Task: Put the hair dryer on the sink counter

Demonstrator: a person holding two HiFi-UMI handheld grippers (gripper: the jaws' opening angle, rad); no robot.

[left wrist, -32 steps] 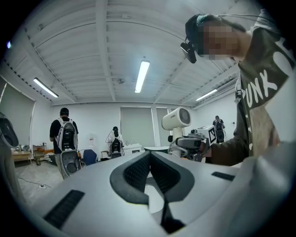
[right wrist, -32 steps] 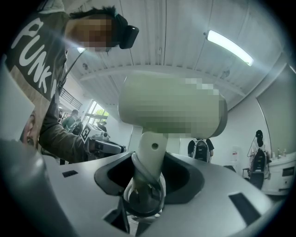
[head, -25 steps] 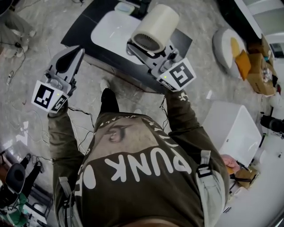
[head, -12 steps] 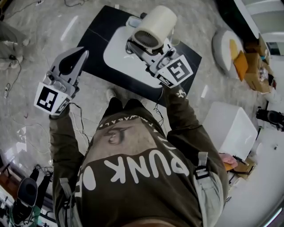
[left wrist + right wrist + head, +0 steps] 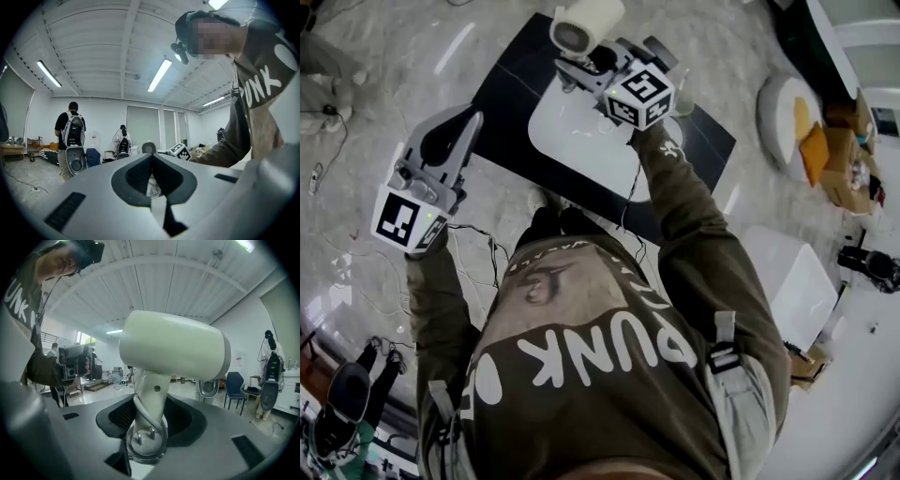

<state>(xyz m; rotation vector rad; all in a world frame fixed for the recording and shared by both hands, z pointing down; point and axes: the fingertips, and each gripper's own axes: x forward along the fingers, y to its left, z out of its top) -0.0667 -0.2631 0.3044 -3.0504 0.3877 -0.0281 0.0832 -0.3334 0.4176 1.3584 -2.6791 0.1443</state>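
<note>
Jaws of the left gripper (image 5: 472, 117) are pressed together with nothing between them. It hangs at about 8 o'clock from the sink counter (image 5: 511, 84), off the slab and over the floor, so it plays no part in the placing.

Further right, the black counter carries a white basin (image 5: 572, 136) in its middle. Bare black surface shows at the basin's 9 o'clock and again at its 4 o'clock.

Next comes the hair dryer (image 5: 586, 21), above the far side of the counter at roughly 12 o'clock from the basin. The right gripper (image 5: 581, 64) pinches its handle, cord and plug wrapped at the handle's foot, as the right gripper view shows. The barrel lies crosswise to the jaws, with its grilled end toward 8 o'clock and its other end toward 2 o'clock.

My judgement is that the move turns on this: the right hand alone is near enough, and the dryer must come down onto bare counter, not the basin. How high it hangs cannot be told from above.
</note>
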